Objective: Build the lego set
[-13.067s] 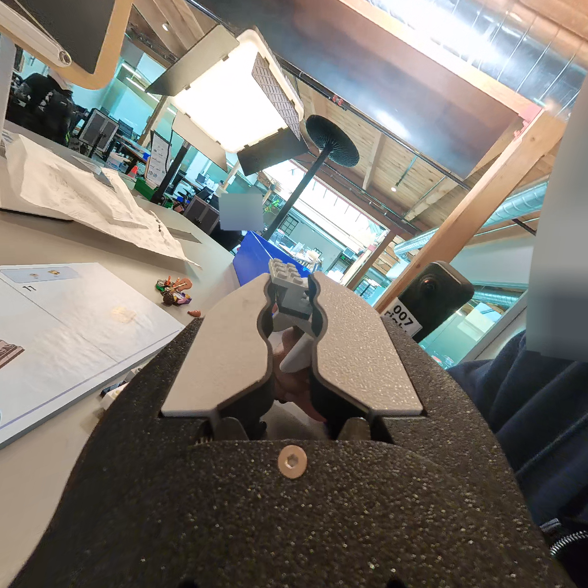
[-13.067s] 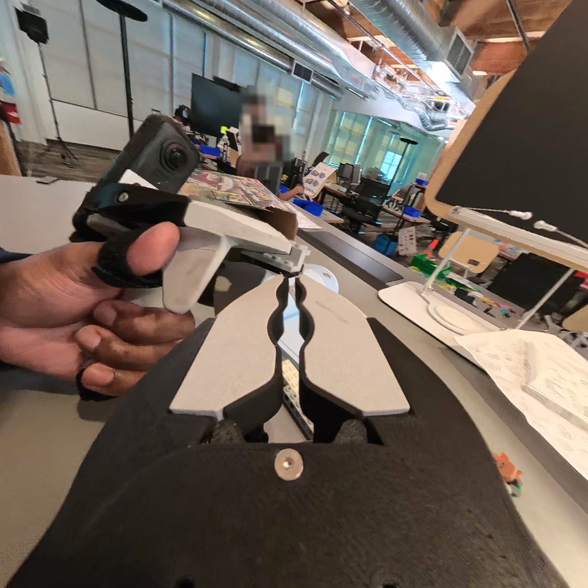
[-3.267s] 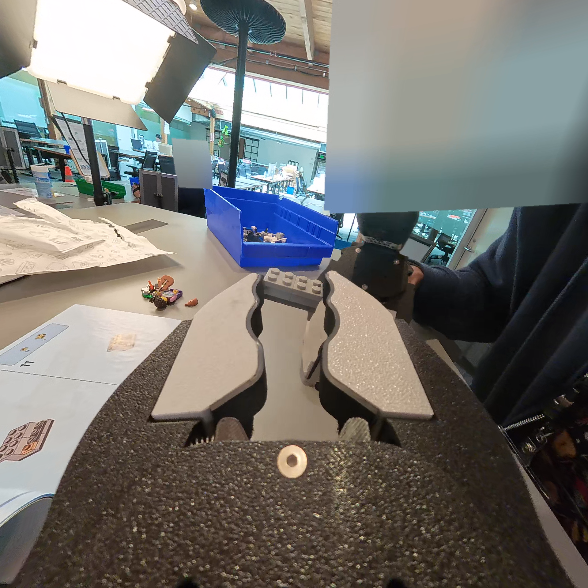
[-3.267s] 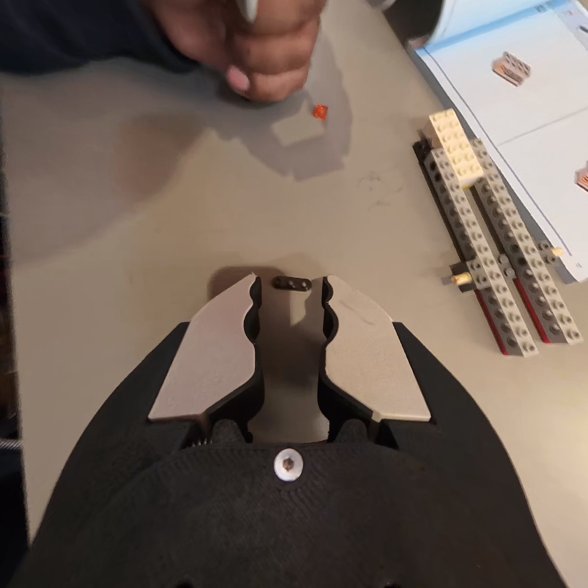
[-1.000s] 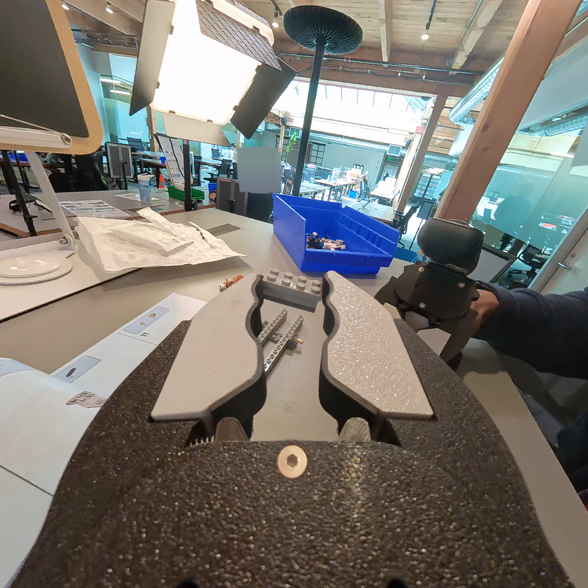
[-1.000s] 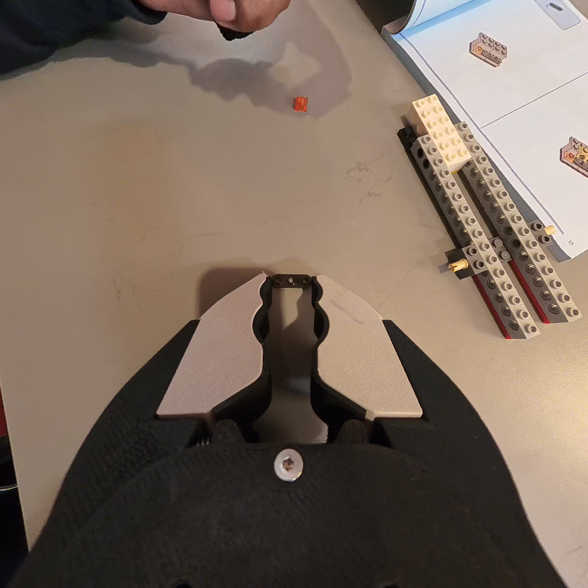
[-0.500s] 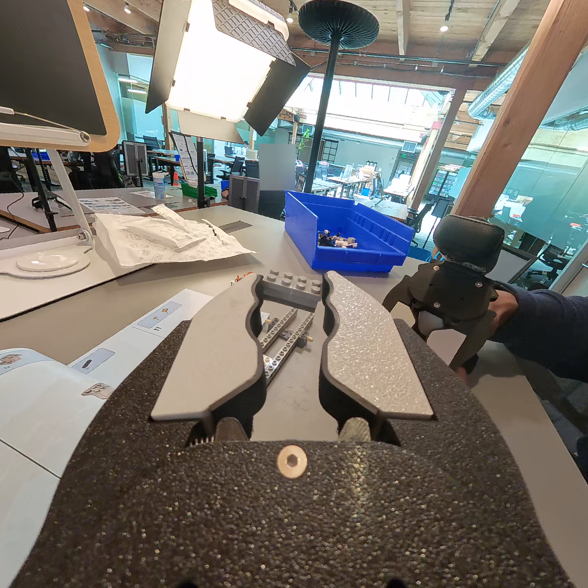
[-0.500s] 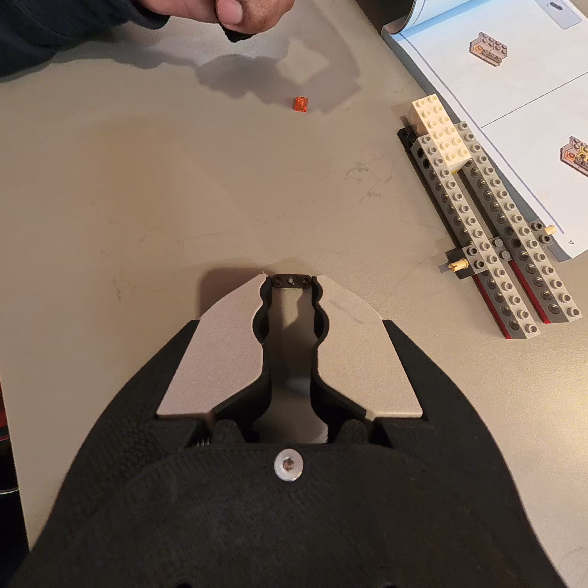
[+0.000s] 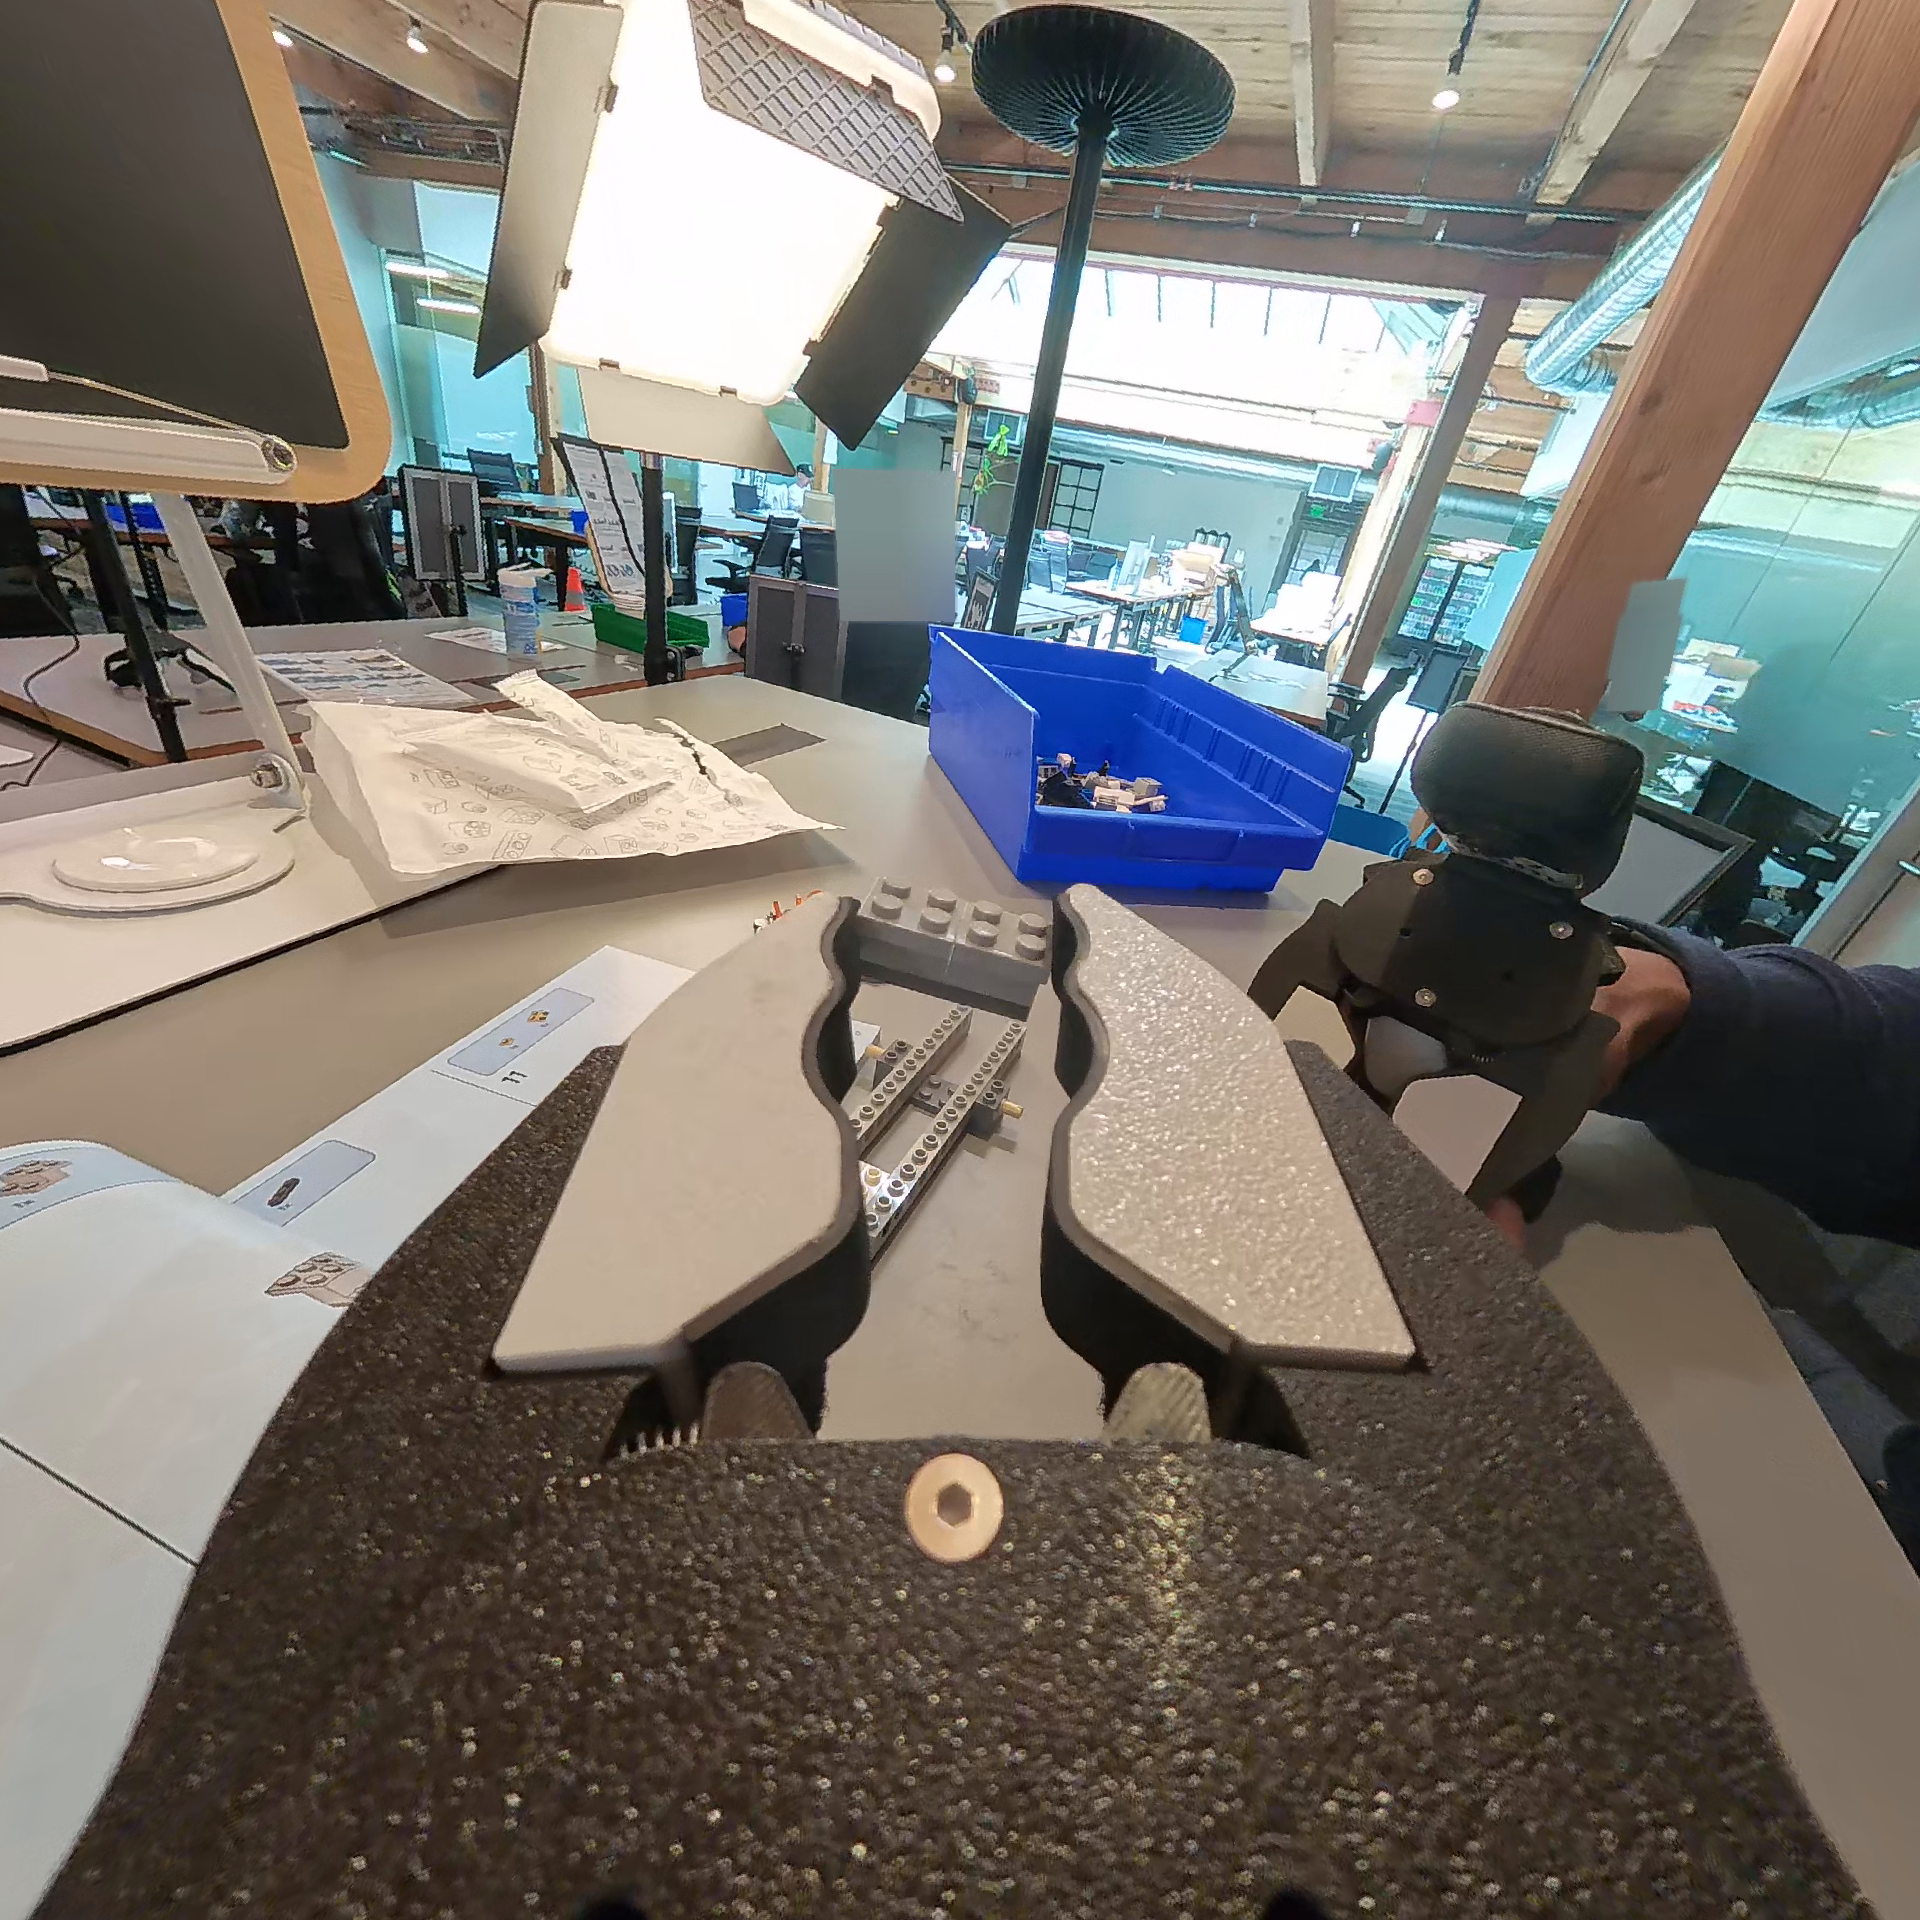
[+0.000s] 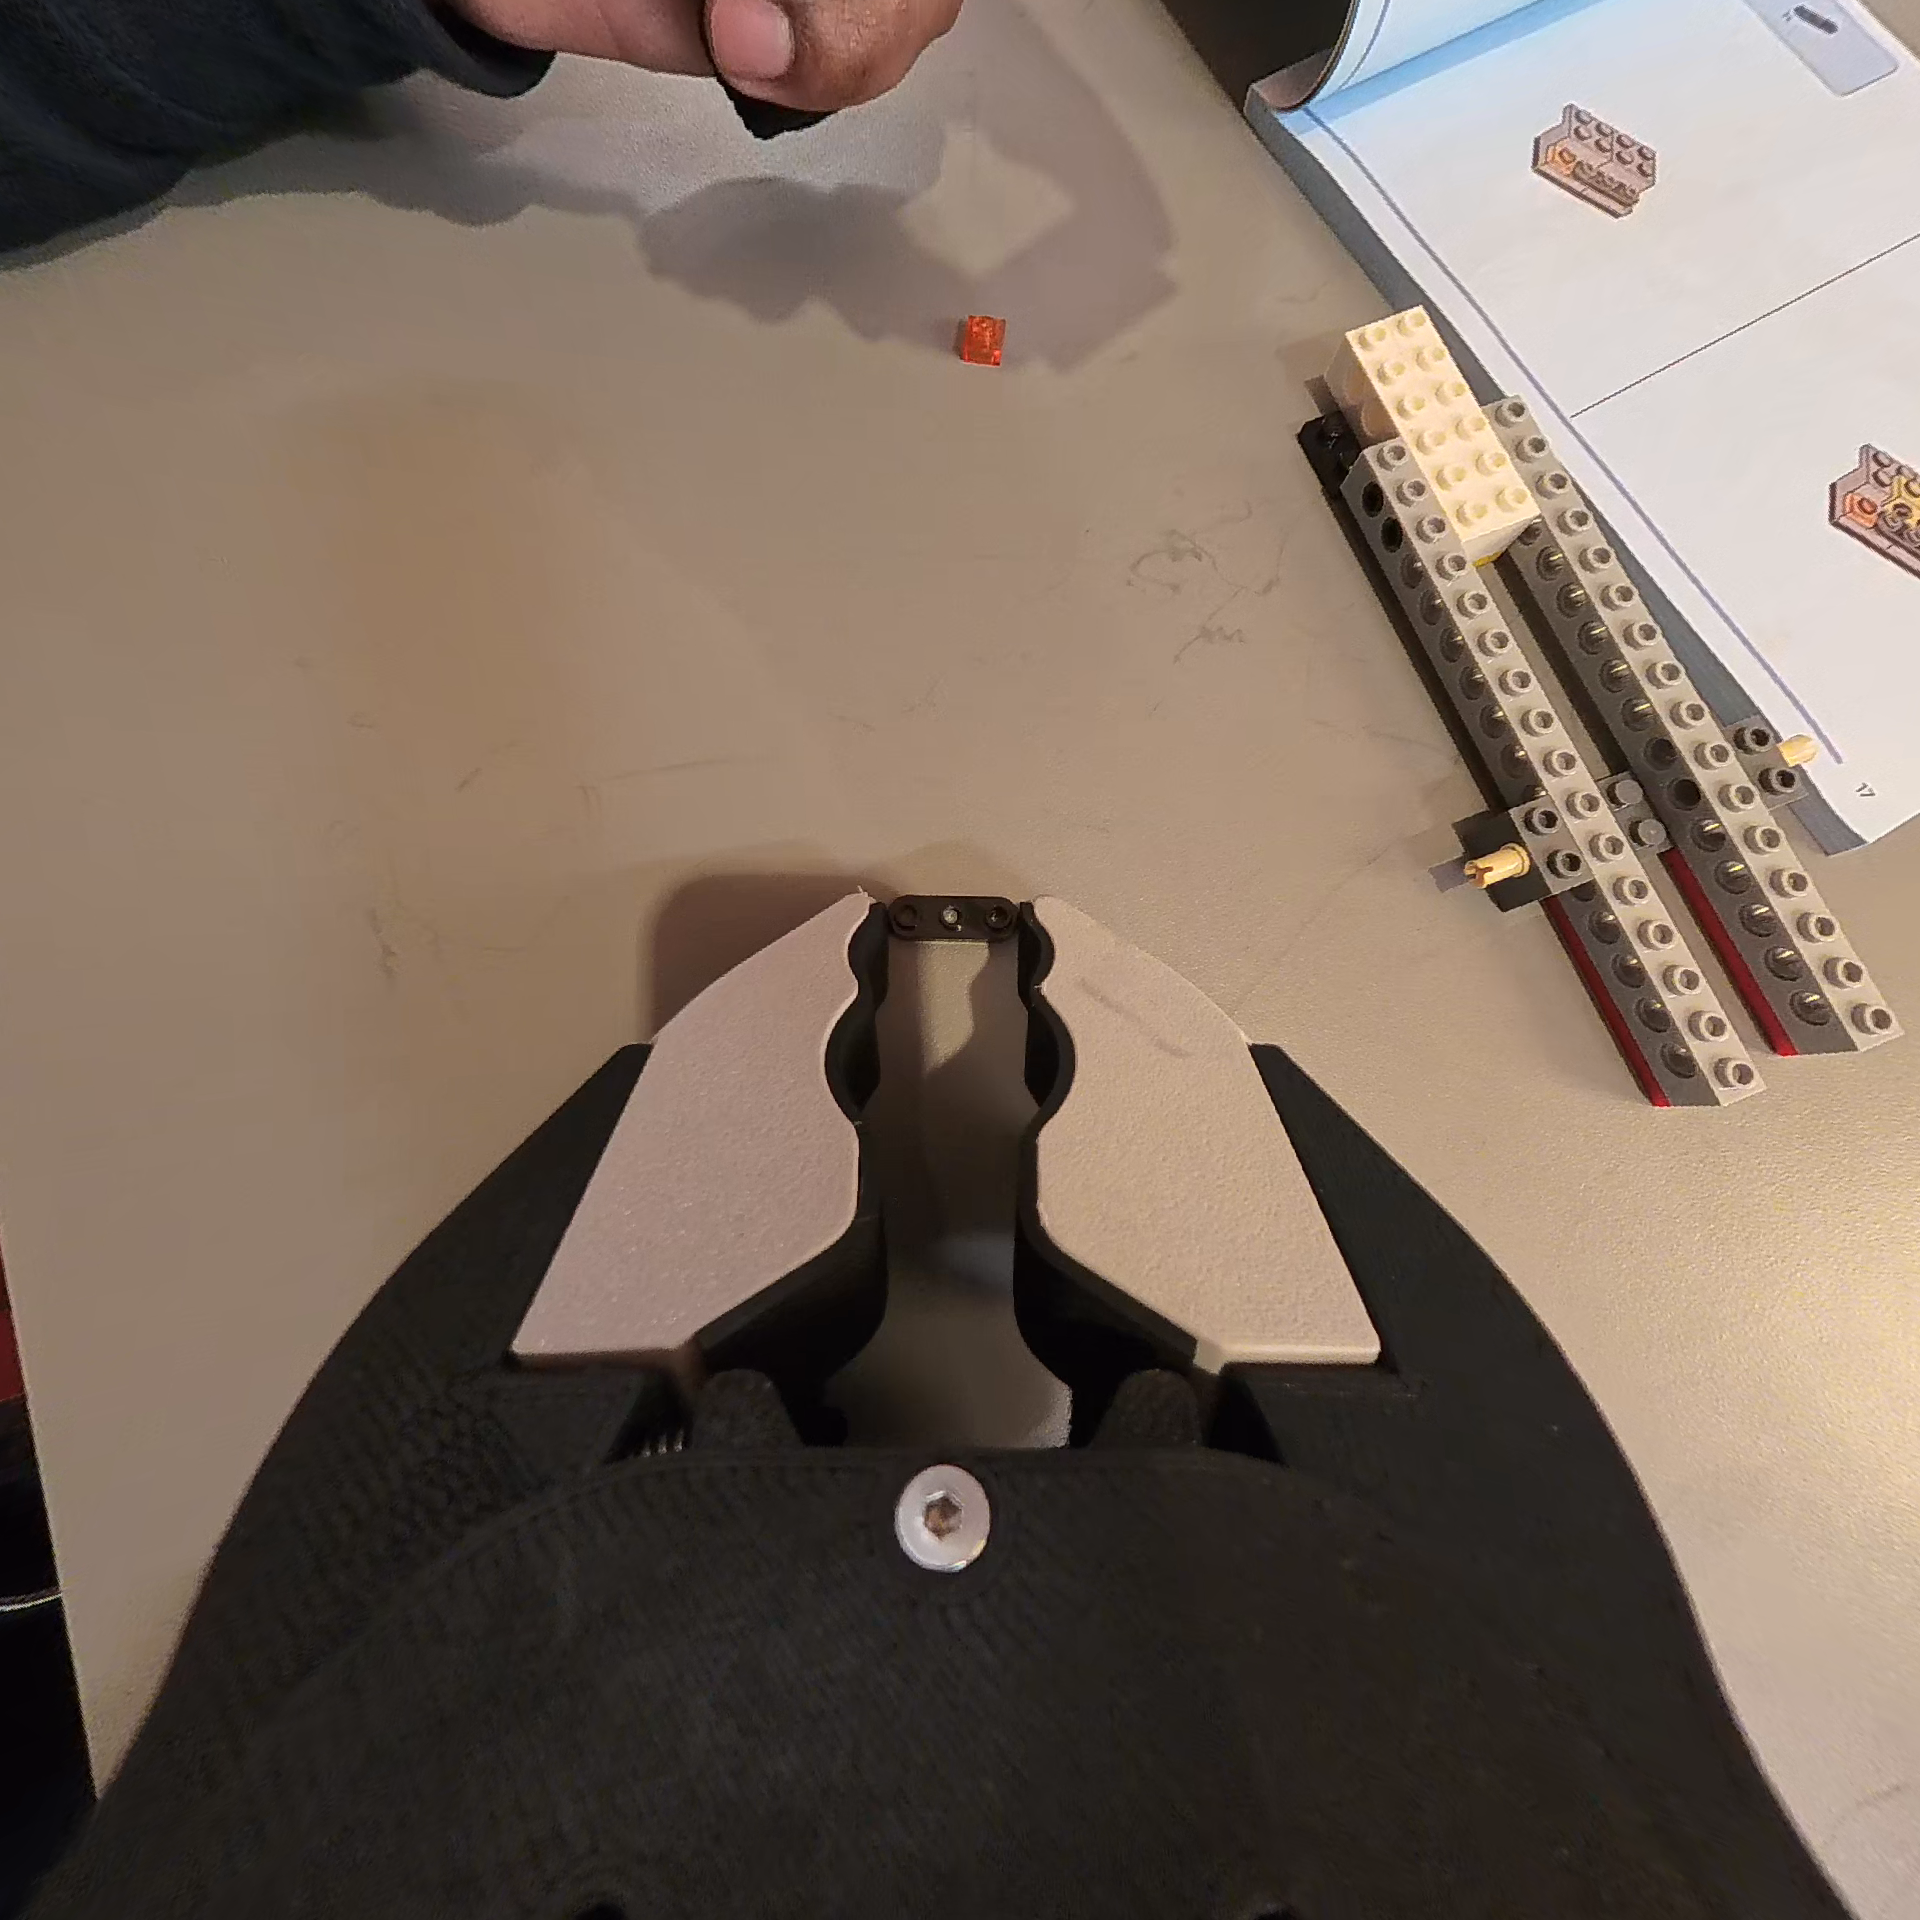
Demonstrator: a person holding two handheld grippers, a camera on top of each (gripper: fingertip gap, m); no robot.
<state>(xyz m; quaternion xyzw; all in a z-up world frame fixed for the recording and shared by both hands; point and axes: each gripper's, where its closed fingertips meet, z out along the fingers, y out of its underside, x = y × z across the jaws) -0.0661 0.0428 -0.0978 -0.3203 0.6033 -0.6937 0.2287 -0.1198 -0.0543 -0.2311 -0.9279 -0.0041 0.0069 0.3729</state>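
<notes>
Left wrist view: grey brick (image 9: 954, 935) spans jaws crosswise.

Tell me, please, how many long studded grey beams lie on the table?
2: the left beam and the right beam, parallel, beside the instruction booklet, bridged by a white brick.

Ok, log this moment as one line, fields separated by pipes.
left gripper: shut on grey brick, above long grey build | right gripper: shut on small black plate, over table
</notes>
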